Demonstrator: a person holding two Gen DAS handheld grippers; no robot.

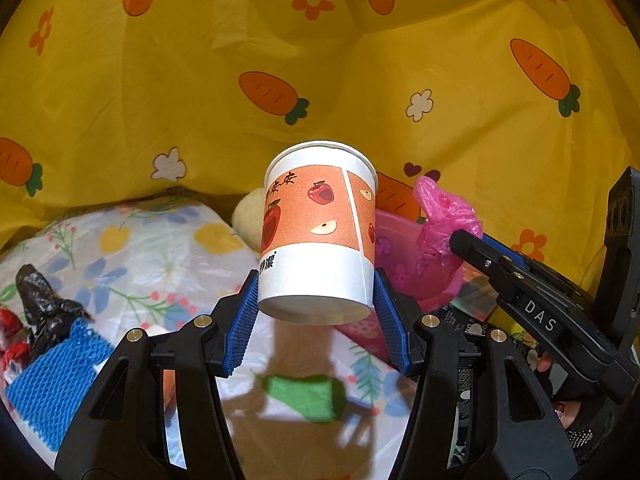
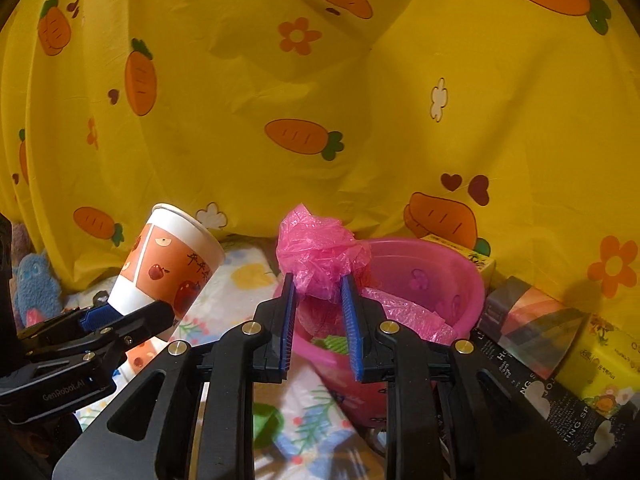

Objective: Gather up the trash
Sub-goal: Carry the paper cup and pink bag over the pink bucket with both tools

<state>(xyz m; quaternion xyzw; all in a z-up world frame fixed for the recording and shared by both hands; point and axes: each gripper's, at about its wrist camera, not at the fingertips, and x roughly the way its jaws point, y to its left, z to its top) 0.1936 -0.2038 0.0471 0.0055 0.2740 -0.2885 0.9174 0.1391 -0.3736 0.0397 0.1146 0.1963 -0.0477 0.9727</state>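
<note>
Just ahead of the right gripper (image 2: pixel 319 284), clenched on a pink bag wad (image 2: pixel 320 254), sits the pink basin (image 2: pixel 460 276) (nearer than the left gripper (image 1: pixel 316 280), grasping an upright paper cup (image 1: pixel 318 232)).

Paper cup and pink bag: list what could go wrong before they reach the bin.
1. The left hand-held gripper pinches the paper cup only near its base, so it may tip or slip out.
2. The crumpled pink plastic bag in the right hand-held gripper bulges above the pads; it could snag or miss the pink bin.
</note>
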